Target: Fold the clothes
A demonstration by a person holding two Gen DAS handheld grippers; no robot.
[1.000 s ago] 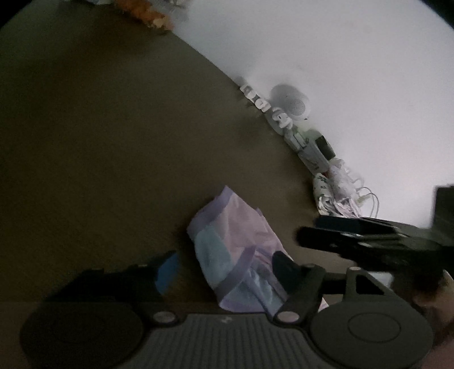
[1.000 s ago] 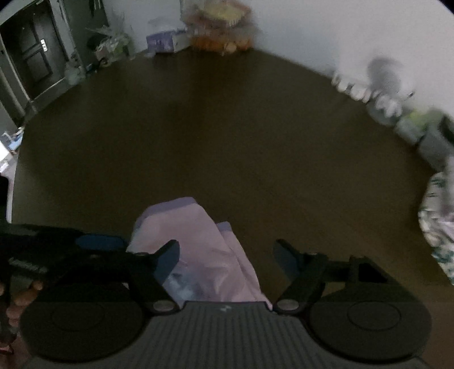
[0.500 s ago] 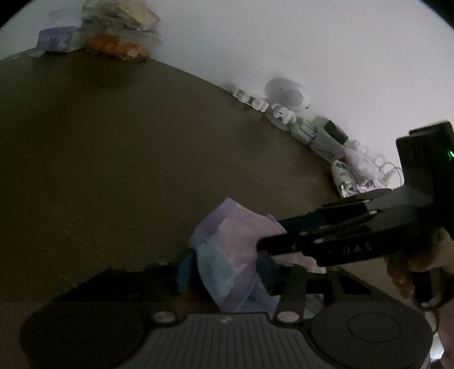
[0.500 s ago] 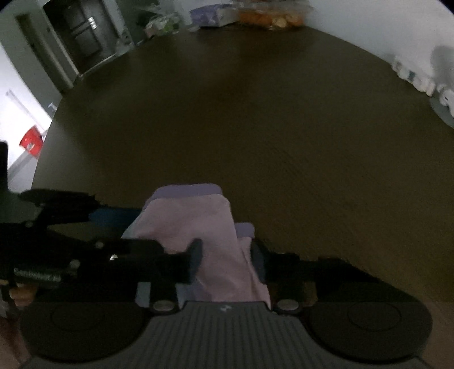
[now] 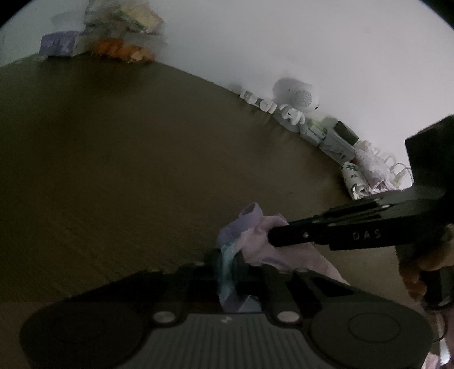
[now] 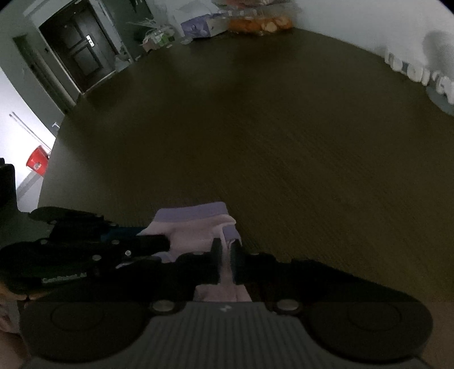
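Observation:
A small pink and lilac garment with a pale blue lining lies bunched on the dark wooden table, close in front of both grippers. My left gripper is shut on its blue-lined edge. The right gripper reaches in from the right of the left wrist view as a black bar, its tip pressed into the pink cloth. Seen from the right wrist, the garment shows its lilac waistband on top, and my right gripper is shut on a pink fold. The left gripper's dark body sits at the garment's left side.
Along the wall stand a white round speaker, white letter figures, small boxes and a cable bundle. Snack bags and a purple box are at the table's far end. A dark door lies beyond the left edge.
Both grippers went from open to shut on the garment. The right gripper moved in over the cloth, and the garment got bunched and lifted between them.

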